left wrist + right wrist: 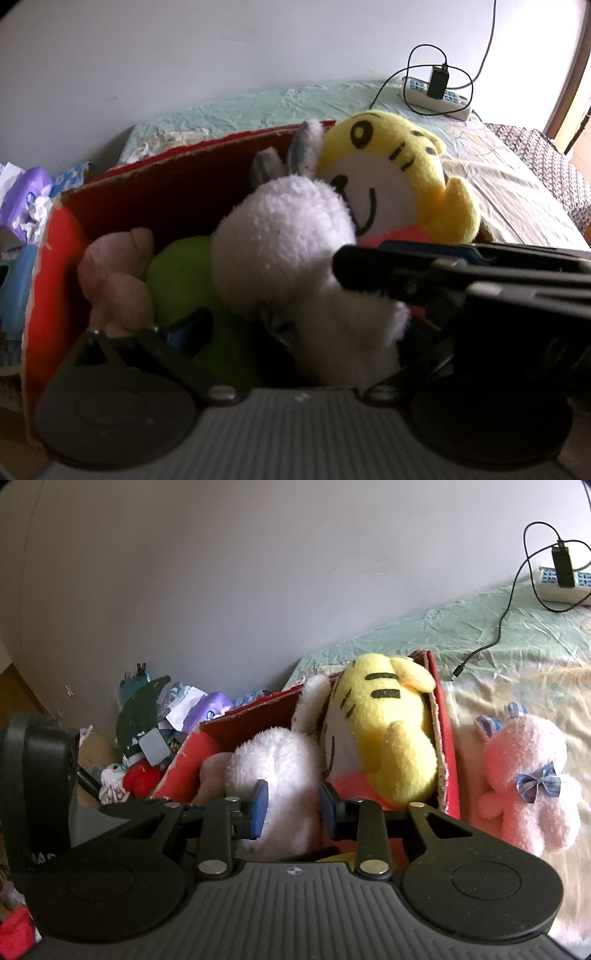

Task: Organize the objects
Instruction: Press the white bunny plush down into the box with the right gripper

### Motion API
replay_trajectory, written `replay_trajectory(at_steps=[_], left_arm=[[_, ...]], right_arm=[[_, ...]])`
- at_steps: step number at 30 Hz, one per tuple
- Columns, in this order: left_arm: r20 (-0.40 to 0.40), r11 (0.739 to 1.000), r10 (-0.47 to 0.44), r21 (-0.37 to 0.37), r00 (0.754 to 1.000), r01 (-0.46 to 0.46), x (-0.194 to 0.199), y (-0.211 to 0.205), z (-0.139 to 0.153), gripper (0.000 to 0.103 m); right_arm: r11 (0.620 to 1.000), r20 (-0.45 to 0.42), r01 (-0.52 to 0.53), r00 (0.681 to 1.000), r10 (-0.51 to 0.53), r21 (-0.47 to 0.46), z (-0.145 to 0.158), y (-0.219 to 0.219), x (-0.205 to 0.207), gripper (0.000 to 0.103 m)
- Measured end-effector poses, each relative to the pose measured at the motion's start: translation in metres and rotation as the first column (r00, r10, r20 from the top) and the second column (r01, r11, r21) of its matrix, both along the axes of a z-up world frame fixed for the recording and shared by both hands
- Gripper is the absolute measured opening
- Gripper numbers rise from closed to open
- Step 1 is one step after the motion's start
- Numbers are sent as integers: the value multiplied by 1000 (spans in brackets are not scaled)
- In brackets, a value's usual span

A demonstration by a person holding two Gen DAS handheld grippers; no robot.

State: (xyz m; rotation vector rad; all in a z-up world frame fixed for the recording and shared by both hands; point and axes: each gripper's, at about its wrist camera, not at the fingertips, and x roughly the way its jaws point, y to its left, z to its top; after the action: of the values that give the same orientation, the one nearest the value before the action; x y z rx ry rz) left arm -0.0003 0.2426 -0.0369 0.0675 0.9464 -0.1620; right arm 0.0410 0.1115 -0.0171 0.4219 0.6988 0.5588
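The white plush bunny sits in the red box, squeezed against the yellow tiger. Right tool is pinched on its body. It's soft, light and squishy, so grab deep mid-body. Can't tell if the left tool is clamped.

A white power strip with a black charger plugged in lies far right on the green bedsheet. A purple tissue pack sits among clutter at the far left.

White plush rabbit and yellow tiger plush crammed in red cardboard box, pink plush beside it.
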Motion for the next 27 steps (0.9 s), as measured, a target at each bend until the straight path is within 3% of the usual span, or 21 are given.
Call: replay_trajectory(at_steps=[15,27], left_arm=[[2,998,63,-4,998,-63,-3,1,0,103],[5,994,112,-1,994,-112,-7,-1,1,103]], right_arm=[[999,54,41,998,-40,-26,0,-2,-14,28],[998,65,64,996,-65,10,0,-10,-21,25]])
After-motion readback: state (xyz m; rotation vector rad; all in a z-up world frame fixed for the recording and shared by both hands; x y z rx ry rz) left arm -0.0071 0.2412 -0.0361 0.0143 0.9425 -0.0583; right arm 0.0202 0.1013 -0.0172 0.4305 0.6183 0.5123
